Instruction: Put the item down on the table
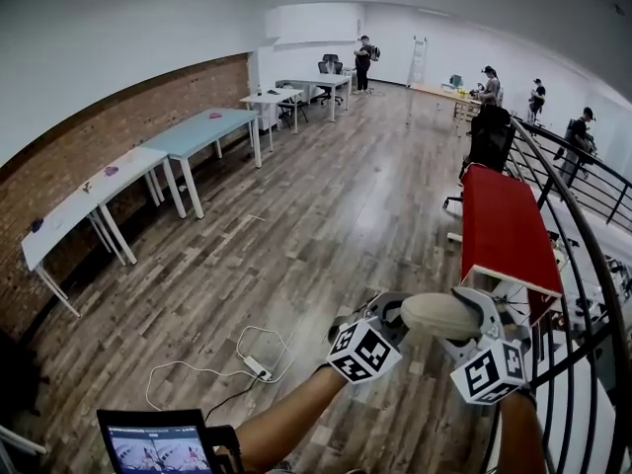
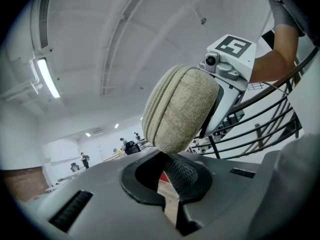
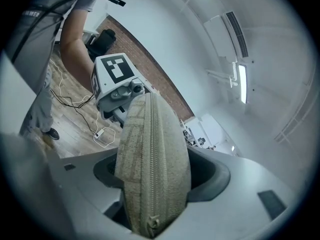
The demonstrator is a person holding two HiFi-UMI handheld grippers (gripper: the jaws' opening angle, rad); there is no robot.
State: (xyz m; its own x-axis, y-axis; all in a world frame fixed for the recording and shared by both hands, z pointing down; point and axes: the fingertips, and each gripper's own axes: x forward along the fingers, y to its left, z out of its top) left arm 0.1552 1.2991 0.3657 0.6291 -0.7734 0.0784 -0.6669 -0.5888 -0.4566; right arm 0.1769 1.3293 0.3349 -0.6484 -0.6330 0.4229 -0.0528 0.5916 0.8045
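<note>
A beige zip pouch (image 1: 439, 314) hangs in the air between my two grippers, above the wooden floor. My right gripper (image 1: 481, 314) is shut on it; in the right gripper view the pouch (image 3: 152, 169) fills the jaws with its zip facing the camera. My left gripper (image 1: 400, 311) meets the pouch's other end. In the left gripper view the pouch (image 2: 180, 109) narrows down into the nearly closed jaws, against a textured pad (image 2: 181, 176). The right gripper's marker cube (image 2: 234, 46) shows behind it.
A red table (image 1: 506, 227) stands just ahead on the right, beside a black railing (image 1: 583, 294). White and blue tables (image 1: 202, 131) line the brick wall at left. A power strip with cable (image 1: 259, 366) lies on the floor. A tablet (image 1: 158, 447) sits bottom left. People stand far off.
</note>
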